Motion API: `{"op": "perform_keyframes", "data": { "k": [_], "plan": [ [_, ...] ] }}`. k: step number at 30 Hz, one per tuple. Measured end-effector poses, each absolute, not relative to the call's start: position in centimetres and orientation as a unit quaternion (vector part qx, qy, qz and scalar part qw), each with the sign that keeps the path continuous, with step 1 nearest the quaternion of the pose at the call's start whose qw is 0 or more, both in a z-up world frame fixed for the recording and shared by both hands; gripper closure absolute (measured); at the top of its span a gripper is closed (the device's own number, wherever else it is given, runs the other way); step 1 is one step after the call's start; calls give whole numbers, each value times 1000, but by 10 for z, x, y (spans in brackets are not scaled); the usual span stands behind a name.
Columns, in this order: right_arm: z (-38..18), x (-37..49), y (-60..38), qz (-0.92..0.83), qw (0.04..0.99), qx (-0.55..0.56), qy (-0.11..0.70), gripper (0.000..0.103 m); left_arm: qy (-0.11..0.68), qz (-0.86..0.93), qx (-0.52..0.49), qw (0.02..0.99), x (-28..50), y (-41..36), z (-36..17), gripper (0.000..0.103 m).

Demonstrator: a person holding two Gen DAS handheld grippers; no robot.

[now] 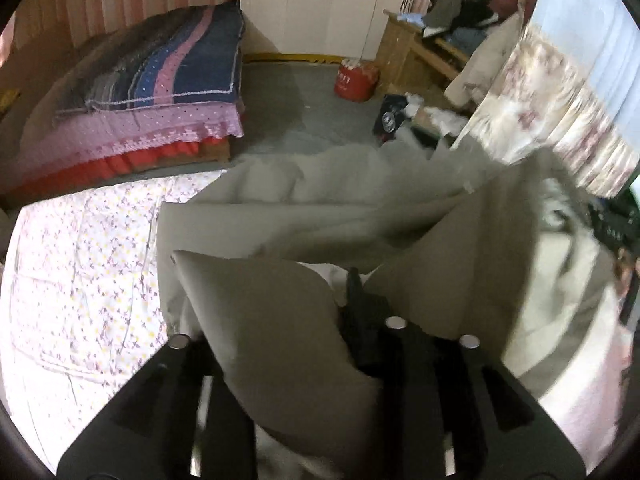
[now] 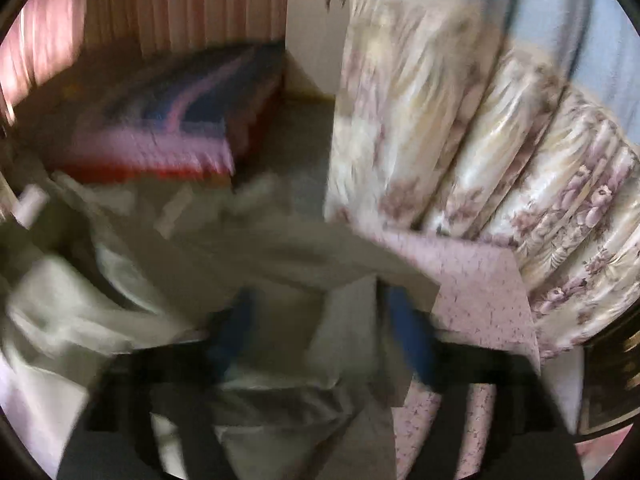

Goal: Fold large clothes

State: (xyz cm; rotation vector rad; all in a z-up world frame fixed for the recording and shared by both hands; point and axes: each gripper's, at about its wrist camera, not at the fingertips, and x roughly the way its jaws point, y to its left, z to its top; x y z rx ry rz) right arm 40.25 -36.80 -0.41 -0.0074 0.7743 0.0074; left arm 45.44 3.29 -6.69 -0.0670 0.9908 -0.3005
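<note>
Pink striped walls and white wardrobe doors (image 1: 320,4) close the room behind your work. You stand over a bed with a flowered sheet (image 1: 80,264), and the large beige garment (image 1: 304,216) lies crumpled across it, from the far edge down to your tongs.

Beyond the bed the grey floor (image 1: 288,112) is open, with a second bed under a striped blanket (image 1: 168,68) to the left. A red container (image 1: 356,82) and a wooden shelf (image 1: 404,56) piled with clothes stand far back. A flowered curtain (image 2: 500,152) hangs close on the right and leaves little room there.

Your left tongs (image 1: 280,320) point steeply down. A fold of the garment drapes over them and hides one finger; the black finger (image 1: 360,320) that shows has cloth beside it, so I cannot tell if the pads press on it.

Your right tongs (image 2: 324,320) also point down, and this view is much blurred. The 2 blue fingers (image 2: 404,320) stand wide apart, with loose beige cloth between them and not pinched. The corner of the sheet shows just to their right, near the curtain.
</note>
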Motion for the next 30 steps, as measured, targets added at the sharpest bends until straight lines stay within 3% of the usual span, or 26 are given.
{"op": "perform_keyframes", "data": {
  "k": [2, 4, 7, 14, 18, 21, 23, 25, 26, 27, 30],
  "plan": [
    [22, 389, -373, 29, 937, 29, 346, 18, 463, -154, -60, 871, 448, 41, -51, 53],
    [42, 374, -377, 42, 945, 57, 320, 15, 446, -169, -94, 874, 441, 45, -32, 26],
    [50, 362, -378, 36, 950, 58, 304, 13, 412, -190, -126, 882, 425, 42, -10, 3],
    [10, 360, -392, -5, 938, 29, 346, 13, 354, -177, -105, 912, 410, 46, 27, 3],
    [-33, 379, -406, -18, 916, 34, 398, 13, 365, -138, -98, 916, 412, 73, 13, 3],
    [-61, 396, -411, -19, 896, 43, 441, 14, 415, -121, -92, 897, 417, 85, -23, 3],
    [-71, 400, -405, 8, 886, 59, 461, 25, 453, -123, -89, 878, 421, 86, -54, 3],
    [-75, 401, -396, 23, 881, 45, 471, 84, 465, -123, -86, 872, 421, 84, -70, 8],
    [-74, 401, -389, 14, 885, 17, 466, 97, 472, -128, -90, 868, 422, 84, -79, 15],
    [-68, 398, -385, 3, 894, -7, 447, 100, 478, -137, -96, 862, 423, 85, -84, 39],
    [-16, 368, -382, -12, 946, -29, 323, 102, 473, -122, -101, 866, 426, 92, -85, 69]
  ]
}}
